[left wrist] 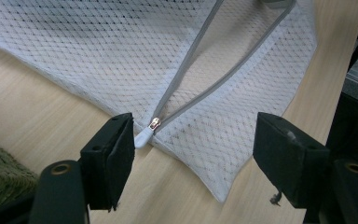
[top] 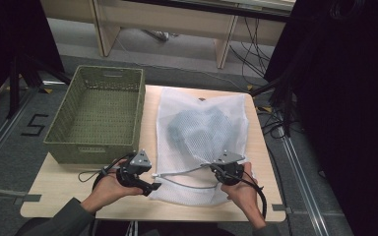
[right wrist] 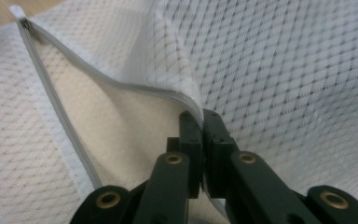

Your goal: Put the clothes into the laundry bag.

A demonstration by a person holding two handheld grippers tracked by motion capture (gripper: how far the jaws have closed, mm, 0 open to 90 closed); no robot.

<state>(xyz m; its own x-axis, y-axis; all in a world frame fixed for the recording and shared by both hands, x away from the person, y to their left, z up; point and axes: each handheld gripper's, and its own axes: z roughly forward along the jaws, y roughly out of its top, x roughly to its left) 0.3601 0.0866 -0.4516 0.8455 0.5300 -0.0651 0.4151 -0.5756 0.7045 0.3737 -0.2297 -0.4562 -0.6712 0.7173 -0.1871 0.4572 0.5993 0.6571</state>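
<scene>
White mesh laundry bag (top: 204,132) lies at the table's (top: 54,187) centre; its zipper edge (right wrist: 168,91) is clenched by the right gripper (right wrist: 201,122), lifting the mouth open. At nine o'clock, the left gripper (left wrist: 193,149) is spread around the zipper pull (left wrist: 145,134).

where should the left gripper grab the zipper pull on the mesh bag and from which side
Grip the small white tab of the zipper pull, which sticks out past the corner of the mesh bag where the two grey zipper tracks meet. Come in low from the table edge side, since the tab lies flat on the table. The left gripper is open, with the tab beside one jaw, so shift sideways to centre it.
</scene>
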